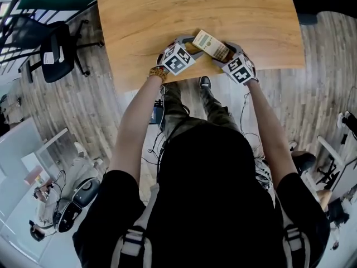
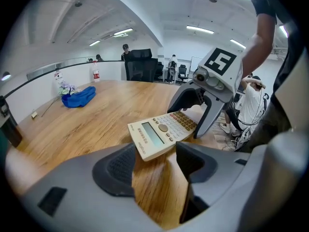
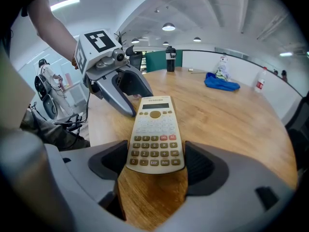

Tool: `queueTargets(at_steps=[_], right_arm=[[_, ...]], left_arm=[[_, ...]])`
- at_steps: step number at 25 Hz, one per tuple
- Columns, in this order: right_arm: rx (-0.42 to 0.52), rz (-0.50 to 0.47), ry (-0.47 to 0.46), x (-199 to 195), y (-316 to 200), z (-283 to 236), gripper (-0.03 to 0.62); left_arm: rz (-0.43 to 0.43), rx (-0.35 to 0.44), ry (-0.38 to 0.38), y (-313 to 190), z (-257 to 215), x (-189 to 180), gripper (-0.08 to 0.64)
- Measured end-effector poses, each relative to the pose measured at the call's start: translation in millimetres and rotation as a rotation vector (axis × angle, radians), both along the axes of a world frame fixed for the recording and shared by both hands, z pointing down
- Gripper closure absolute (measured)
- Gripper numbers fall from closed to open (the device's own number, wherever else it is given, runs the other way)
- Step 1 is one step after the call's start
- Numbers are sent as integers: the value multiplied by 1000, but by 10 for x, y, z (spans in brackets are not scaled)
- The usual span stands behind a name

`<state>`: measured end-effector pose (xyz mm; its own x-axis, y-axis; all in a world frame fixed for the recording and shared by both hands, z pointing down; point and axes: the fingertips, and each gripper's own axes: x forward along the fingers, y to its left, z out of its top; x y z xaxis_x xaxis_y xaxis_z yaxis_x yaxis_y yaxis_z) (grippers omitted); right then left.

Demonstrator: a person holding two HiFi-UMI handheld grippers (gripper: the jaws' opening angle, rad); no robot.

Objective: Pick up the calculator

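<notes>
A cream calculator (image 1: 211, 44) is near the front edge of the wooden table (image 1: 167, 15), slanted, its display end up off the wood. My right gripper (image 3: 153, 166) is shut on its keypad end (image 3: 155, 149), a pad against each long side. My left gripper (image 2: 154, 163) faces it from the other side with its jaws wide. The display end (image 2: 145, 141) reaches in between them, close to the left pad, while the right pad stands apart from it. The left gripper view shows the right gripper (image 2: 190, 117) at the far end of the calculator; the right gripper view shows the left gripper (image 3: 137, 100).
A blue cloth (image 2: 79, 96) lies far back on the table, with a dark bottle (image 3: 170, 59) at the rim. The table's front edge (image 1: 184, 80) is right at the person's legs. Office chairs (image 1: 53, 52) stand on the floor to the left.
</notes>
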<state>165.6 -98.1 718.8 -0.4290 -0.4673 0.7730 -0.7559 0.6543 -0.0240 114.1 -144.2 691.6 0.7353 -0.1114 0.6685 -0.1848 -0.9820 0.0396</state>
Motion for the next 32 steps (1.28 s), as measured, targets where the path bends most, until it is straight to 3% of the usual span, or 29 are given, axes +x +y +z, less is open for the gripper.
queueTargets(at_steps=[3, 7, 11, 16, 20, 23, 25, 29, 32], right_arm=[[8, 9, -1, -22, -9, -41, 208], [26, 38, -1, -55, -29, 7, 207], [57, 50, -6, -72, -4, 44, 206], [127, 66, -10, -74, -29, -16, 204], [166, 118, -16, -39, -40, -66, 204], [164, 139, -20, -22, -86, -99, 204], [171, 114, -11, -26, -109, -128, 204], [167, 40, -1, 4, -94, -157, 198], [175, -32, -16, 17, -47, -236, 206]], left_arm=[[-27, -5, 29, -27, -111, -11, 281], [-147, -83, 166, -115, -394, -5, 334], [-200, -182, 238, -78, -495, -11, 328], [-264, -216, 364, -84, -790, -17, 359], [-267, -188, 422, -2, -1060, 84, 393], [-286, -124, 415, 1, -1164, 183, 405], [-310, -67, 391, -57, -1168, 223, 482], [-284, -21, 373, -51, -1185, 316, 489], [-234, -1, 354, 47, -1192, 354, 537]])
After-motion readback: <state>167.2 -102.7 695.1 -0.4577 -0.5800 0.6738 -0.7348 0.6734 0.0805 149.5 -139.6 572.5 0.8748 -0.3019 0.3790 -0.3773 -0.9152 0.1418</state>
